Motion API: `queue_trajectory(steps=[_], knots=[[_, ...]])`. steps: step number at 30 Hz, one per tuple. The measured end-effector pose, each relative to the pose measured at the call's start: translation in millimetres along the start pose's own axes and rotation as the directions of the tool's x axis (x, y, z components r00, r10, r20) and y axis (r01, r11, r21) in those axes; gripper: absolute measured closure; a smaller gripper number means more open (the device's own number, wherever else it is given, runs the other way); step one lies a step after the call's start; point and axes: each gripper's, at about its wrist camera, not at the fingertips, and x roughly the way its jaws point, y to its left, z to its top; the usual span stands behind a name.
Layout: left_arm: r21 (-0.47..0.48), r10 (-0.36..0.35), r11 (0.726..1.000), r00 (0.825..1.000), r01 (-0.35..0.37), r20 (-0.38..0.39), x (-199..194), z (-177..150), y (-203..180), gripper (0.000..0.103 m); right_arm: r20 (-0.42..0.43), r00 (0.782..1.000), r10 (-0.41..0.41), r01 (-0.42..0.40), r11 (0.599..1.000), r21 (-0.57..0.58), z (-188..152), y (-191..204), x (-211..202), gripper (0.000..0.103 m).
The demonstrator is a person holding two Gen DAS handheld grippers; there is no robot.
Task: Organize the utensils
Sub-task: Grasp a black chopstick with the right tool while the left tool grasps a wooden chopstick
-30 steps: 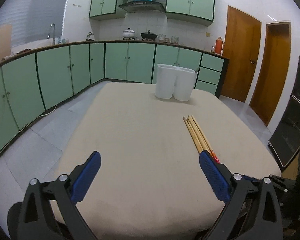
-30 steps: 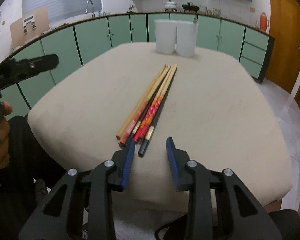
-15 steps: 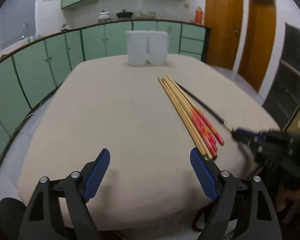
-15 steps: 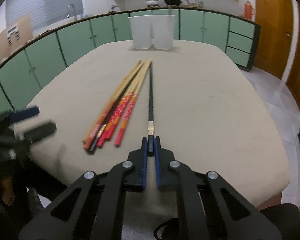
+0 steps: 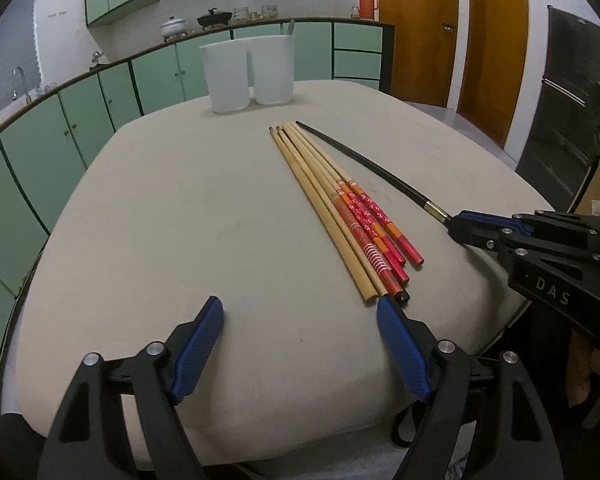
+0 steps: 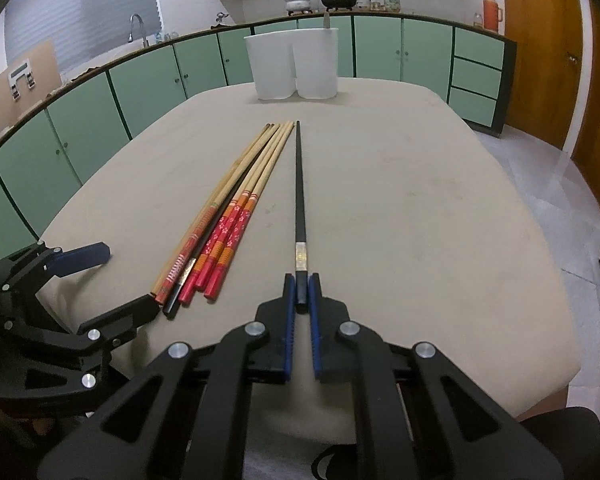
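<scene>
One black chopstick (image 6: 299, 184) is being pinched at its butt end by the right gripper (image 6: 300, 294), low in the centre of the right wrist view, with the pads closed tight on it just behind its pale metallic band. The shaft is lying straight up the frame on the beige table (image 6: 420, 220), its tip pointing toward the far edge. Being thin, stiff, light and probably smooth-lacquered, it is judged likely to pivot or slip when lifted from so far back, so a firm squeeze is being called for.

In the left wrist view, the left gripper (image 5: 300, 316) is being held low in the frame over the near table edge, its jaws wide and closing slightly, with nothing between them; its right pad is sitting just beside the butt ends of the chopstick bundle (image 5: 340, 208). That bundle, bamboo with red and orange patterned handles and one dark stick among them, is lying fanned in mid-frame, just left of the black one in the right wrist view.

Farther up, two white holders (image 6: 296, 64) are standing side by side, touching, at the far table edge.
</scene>
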Motion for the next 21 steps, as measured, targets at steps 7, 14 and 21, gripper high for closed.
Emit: queue_trajectory(steps=[7,14,21], knots=[[-0.048,0.025,0.999,1.0,-0.024,0.018,4,3,6,0.03,0.005,1.0,-0.006,0.006,1.0,-0.005,-1,0,1,0.096],[0.011,0.0,1.0,0.998,-0.001,0.059,3,5,-4,0.067,0.021,0.999,-0.035,0.035,0.999,-0.013,-1,6,2,0.097],[-0.049,0.029,0.998,0.996,-0.025,0.079,8,11,4,0.09,0.038,0.995,-0.094,0.092,0.994,0.056,0,-5,2,0.097]])
